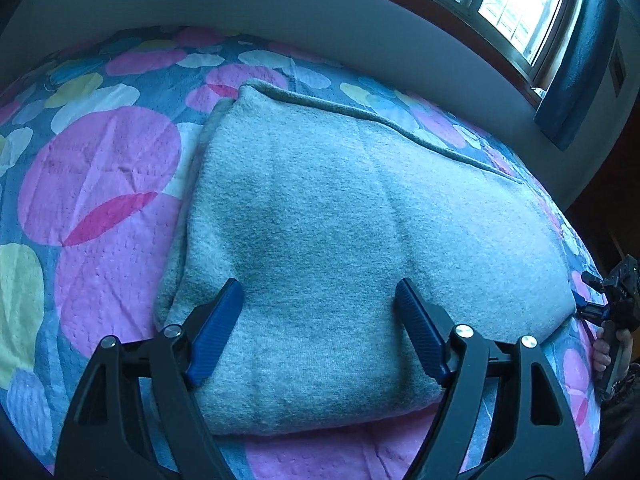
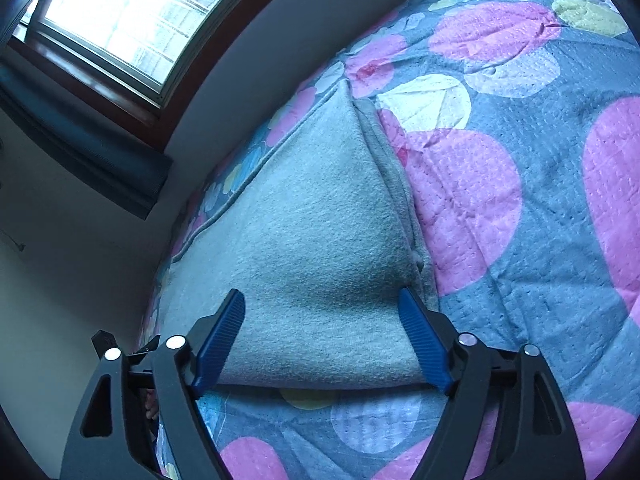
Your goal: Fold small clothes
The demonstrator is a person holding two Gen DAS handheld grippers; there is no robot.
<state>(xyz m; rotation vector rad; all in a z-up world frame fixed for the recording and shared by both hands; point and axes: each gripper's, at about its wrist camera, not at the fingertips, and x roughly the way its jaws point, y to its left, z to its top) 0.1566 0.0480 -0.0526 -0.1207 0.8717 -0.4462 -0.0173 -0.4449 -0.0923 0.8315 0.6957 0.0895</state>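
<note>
A grey knit garment (image 1: 320, 220) lies folded in a thick rectangle on the patterned bedspread (image 1: 100, 184). My left gripper (image 1: 320, 296) is open, its blue pads resting over the garment's near edge. My right gripper (image 2: 322, 300) is open too, its pads straddling another edge of the same garment (image 2: 312, 240). The right gripper also shows at the far right of the left wrist view (image 1: 612, 300), held in a hand beside the garment's right edge. Neither gripper holds cloth.
The bedspread (image 2: 520, 220) has pink, white and yellow circles on blue. A wall (image 1: 280, 12) and a bright window (image 1: 508, 4) with dark curtain lie beyond the bed. The bed's far edge runs along the wall (image 2: 100, 260).
</note>
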